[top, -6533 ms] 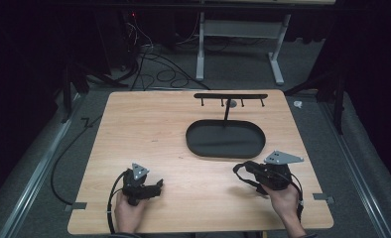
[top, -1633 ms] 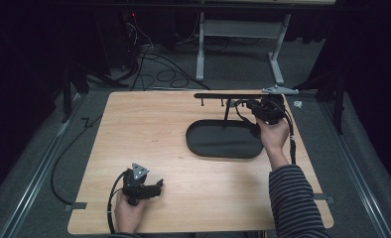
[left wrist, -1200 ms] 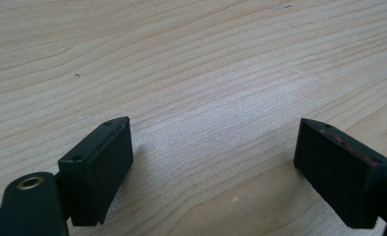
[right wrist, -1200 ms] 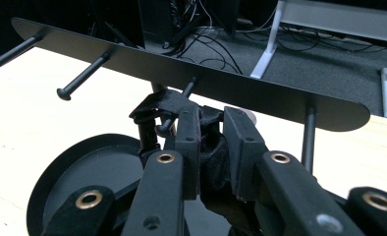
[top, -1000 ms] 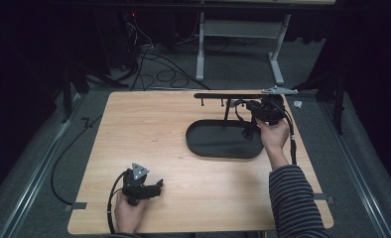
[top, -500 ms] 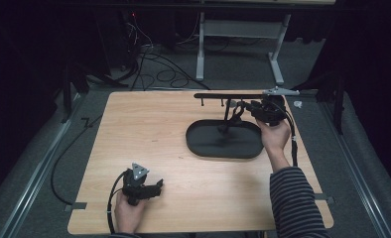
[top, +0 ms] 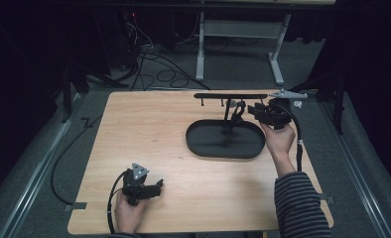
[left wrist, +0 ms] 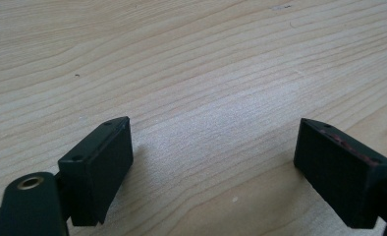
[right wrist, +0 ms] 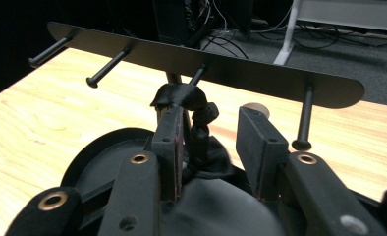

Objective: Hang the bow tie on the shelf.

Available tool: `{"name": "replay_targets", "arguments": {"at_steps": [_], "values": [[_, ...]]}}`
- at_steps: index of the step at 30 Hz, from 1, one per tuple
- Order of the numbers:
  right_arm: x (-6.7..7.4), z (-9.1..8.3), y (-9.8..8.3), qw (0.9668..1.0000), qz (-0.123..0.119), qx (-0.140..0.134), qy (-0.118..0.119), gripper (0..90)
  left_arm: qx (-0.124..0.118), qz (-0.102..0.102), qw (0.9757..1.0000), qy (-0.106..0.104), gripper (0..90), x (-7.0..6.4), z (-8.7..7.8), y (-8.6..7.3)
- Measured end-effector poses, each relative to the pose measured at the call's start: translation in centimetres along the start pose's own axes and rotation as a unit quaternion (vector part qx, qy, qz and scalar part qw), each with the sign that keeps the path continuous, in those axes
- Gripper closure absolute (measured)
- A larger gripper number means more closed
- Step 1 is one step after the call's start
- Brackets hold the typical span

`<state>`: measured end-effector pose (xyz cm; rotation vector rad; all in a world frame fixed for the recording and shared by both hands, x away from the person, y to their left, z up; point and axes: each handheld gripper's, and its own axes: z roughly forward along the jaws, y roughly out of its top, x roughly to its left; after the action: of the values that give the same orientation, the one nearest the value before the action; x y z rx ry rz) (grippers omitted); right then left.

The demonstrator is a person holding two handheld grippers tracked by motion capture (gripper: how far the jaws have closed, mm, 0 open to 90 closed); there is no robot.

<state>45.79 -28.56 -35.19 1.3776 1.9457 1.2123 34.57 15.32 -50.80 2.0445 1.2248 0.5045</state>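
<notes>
Hanging off a peg of the hook rack (right wrist: pixel 206 69), the black strap (right wrist: pixel 191 101) drops straight down between the right gripper's (right wrist: pixel 211 137) just-opening jaws, right over the tray (top: pixel 203 144).

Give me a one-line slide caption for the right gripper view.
Right gripper fingers, just opening, flank a black cloth loop hung on a peg of the rack above the tray.

The right gripper (top: pixel 255 110) is held out beside the rack (top: pixel 230 95), jaws just opening. The left gripper (top: pixel 156 186) rests well short of it, jaws wide apart.
</notes>
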Motion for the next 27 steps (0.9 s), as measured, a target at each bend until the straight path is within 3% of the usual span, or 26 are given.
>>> {"name": "replay_targets", "arguments": {"at_steps": [27], "values": [[-0.8,-3.5,-1.8,0.9994,0.014,-0.014,0.027,61.0,0.000,0.000,1.0000,0.000,15.2,0.0,0.0,0.0]]}}
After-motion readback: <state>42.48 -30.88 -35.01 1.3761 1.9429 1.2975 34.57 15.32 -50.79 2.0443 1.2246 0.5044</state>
